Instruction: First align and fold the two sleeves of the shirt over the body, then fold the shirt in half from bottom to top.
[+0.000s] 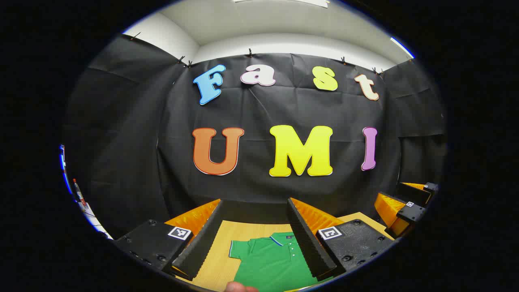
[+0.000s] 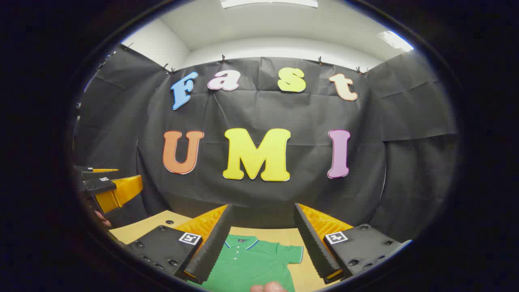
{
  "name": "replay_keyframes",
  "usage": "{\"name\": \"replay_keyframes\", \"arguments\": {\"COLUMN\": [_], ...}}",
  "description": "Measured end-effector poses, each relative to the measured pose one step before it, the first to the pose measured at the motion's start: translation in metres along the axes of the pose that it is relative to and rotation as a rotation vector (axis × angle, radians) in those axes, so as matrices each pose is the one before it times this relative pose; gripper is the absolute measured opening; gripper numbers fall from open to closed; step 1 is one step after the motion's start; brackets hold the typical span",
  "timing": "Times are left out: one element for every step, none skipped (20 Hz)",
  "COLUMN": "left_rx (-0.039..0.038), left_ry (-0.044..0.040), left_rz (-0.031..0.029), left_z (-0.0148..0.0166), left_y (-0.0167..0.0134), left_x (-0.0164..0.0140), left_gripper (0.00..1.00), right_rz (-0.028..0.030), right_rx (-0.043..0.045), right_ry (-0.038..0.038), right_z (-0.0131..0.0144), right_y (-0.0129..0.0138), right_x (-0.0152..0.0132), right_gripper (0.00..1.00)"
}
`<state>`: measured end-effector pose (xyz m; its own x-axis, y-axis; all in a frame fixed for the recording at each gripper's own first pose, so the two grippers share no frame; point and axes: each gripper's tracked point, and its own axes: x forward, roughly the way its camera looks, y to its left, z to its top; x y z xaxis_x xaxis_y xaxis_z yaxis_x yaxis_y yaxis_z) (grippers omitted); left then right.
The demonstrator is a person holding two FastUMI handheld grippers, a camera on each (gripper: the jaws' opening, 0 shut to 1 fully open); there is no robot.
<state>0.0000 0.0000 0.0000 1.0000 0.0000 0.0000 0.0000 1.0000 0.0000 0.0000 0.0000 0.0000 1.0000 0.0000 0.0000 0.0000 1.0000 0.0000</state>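
A green polo shirt [image 1: 273, 261] lies flat on the wooden table [image 1: 215, 267], collar toward the wall, buttons down its front. In the left gripper view its one short sleeve spreads sideways between my left gripper's [image 1: 255, 202] open fingers, which hover above it. In the right gripper view the green polo shirt [image 2: 247, 263] shows its other short sleeve [image 2: 292, 253], spread out between my right gripper's [image 2: 263, 207] open fingers. Neither gripper touches the cloth. The right gripper [image 1: 405, 202] appears at the right edge of the left gripper view, the left gripper [image 2: 109, 186] at the left edge of the right gripper view.
Black cloth walls close the booth behind the wooden table [image 2: 162, 223]. A fingertip [image 1: 239, 287] shows at the bottom edge of the left gripper view and another fingertip [image 2: 269, 287] in the right gripper view.
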Motion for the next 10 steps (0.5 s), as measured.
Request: {"name": "replay_keyframes", "arguments": {"left_rx": [0.00163, 0.00051, -0.00068, -0.00161, -0.00275, -0.00026, 0.00069, 0.00082, -0.00012, 0.00019], "left_ry": [-0.00026, -0.00026, 0.00146, 0.00227, 0.0012, 0.0007, -0.00188, -0.00073, -0.00182, -0.00181], "left_rz": [0.00082, 0.00052, -0.0003, -0.00119, -0.00252, 0.00153, -0.00041, -0.00011, -0.001, -0.00211], "left_z": [0.00048, 0.00013, -0.00026, -0.00142, -0.00039, -0.00012, -0.00008, 0.00056, 0.00018, -0.00024], "left_y": [-0.00039, -0.00018, -0.00025, -0.00021, -0.00096, -0.00032, -0.00174, -0.00075, -0.00049, -0.00089], "left_x": [0.00093, 0.00032, 0.00121, 0.00137, 0.00092, 0.00111, 0.00144, 0.00129, 0.00157, 0.00102], "left_gripper": [0.89, 0.98, 0.98, 0.98, 0.98, 0.98, 0.98, 0.98, 0.98, 0.98], "right_rz": [-0.00003, 0.00083, -0.00067, -0.00307, -0.001, -0.00302, -0.00204, -0.00456, -0.00286, -0.00264], "right_rx": [-0.00057, -0.0019, -0.00095, -0.00064, 0.00049, -0.00086, 0.00067, 0.00067, 0.00115, 0.00052], "right_ry": [-0.00186, -0.00133, 0.00045, 0.00236, 0.00782, 0.00947, 0.00249, -0.00037, -0.00279, -0.0032], "right_z": [0.0012, 0.00073, 0.00045, -0.00156, -0.00265, -0.00238, -0.00083, 0.00054, 0.00079, 0.0019], "right_y": [-0.00086, -0.00106, -0.00151, -0.00256, -0.00139, -0.00235, -0.00232, -0.00252, -0.00175, -0.00067], "right_x": [0.00138, 0.00122, 0.00136, 0.00126, 0.0011, 0.00193, 0.00203, -0.0002, 0.00083, 0.0021], "right_gripper": [0.88, 0.89, 0.88, 0.88, 0.88, 0.89, 0.89, 0.89, 0.89, 0.89]}}
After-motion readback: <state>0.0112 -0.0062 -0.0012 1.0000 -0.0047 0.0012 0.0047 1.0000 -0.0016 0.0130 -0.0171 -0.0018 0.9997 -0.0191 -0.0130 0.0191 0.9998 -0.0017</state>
